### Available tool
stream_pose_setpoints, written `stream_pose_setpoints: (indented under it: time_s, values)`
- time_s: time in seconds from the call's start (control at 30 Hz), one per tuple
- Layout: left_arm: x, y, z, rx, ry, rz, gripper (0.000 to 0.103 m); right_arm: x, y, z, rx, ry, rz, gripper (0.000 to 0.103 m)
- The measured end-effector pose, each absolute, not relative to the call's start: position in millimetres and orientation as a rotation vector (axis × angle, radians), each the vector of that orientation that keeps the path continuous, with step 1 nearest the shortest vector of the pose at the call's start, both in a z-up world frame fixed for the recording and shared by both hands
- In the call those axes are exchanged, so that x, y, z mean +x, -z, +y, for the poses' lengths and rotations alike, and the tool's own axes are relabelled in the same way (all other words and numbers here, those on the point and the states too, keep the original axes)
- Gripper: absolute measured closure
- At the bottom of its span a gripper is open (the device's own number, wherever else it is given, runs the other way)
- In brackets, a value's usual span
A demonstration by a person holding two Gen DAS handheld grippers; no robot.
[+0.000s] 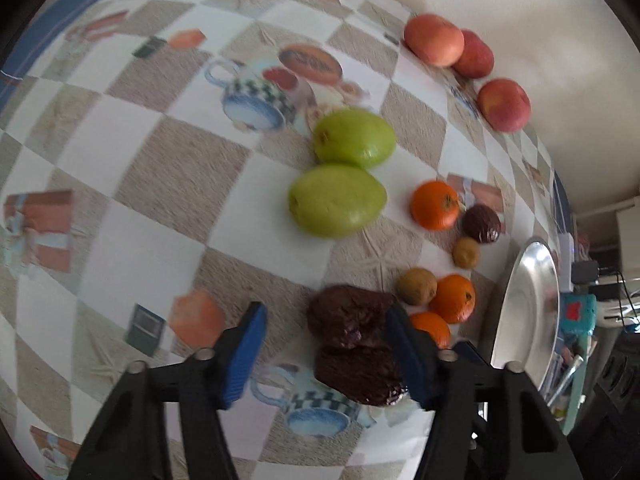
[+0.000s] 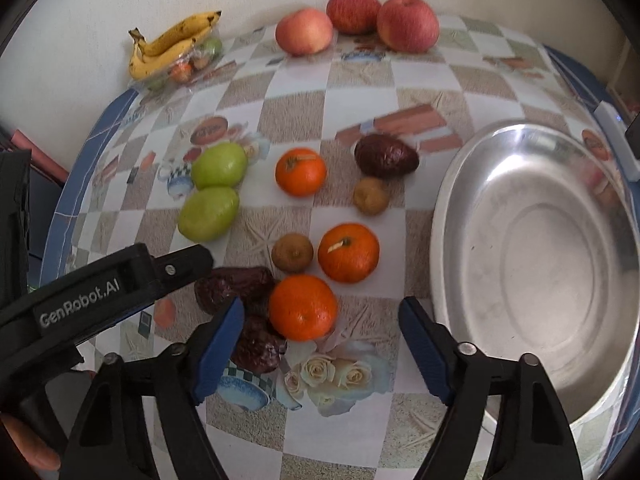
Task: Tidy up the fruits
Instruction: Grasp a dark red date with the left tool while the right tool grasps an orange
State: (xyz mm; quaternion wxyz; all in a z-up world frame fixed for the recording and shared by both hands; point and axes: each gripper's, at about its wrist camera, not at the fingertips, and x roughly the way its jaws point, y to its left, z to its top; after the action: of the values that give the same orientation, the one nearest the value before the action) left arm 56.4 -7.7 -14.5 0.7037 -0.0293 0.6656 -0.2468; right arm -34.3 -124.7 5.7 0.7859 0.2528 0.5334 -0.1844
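Right wrist view: left claw (image 2: 192, 264) gapes over two dark wrinkled fruits (image 2: 236, 286); right claw (image 2: 322, 344), spread wide, hovers by an orange (image 2: 303, 307); metal bowl (image 2: 460, 240) sits rightmost on the bench (image 2: 360, 88).

Black tongs (image 2: 322, 344) with ribbed blue pads (marked "GenRobot.AI").

I saw three red apples (image 2: 354, 20) by the wall, two green fruits (image 2: 214, 190) side by side, three oranges (image 2: 320, 244), and wrinkled dark fruits (image 1: 354, 342) loose on the cloth.
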Motion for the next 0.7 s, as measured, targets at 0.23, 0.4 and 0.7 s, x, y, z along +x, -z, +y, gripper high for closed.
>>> stream_pose_setpoints:
  time_s: [0.23, 0.4, 0.7]
  values:
    - [53.4, 14.1, -9.8, -0.109, 0.581, 1.486, 0.062, -35.6, 4.3, -125.8, 0.594, 0.374, 1.141, 0.048]
    - [59.9, 12.3, 0.3, -0.127, 0.543, 1.47, 0.063, -33.7, 3.9, -122.7, 0.598, 0.347, 1.129, 0.061]
    - [67.1, -8.3, 19.2, -0.111, 0.435, 1.349, 0.063, -40.6, 0.5, -128.5, 0.624, 0.359, 1.106, 0.064]
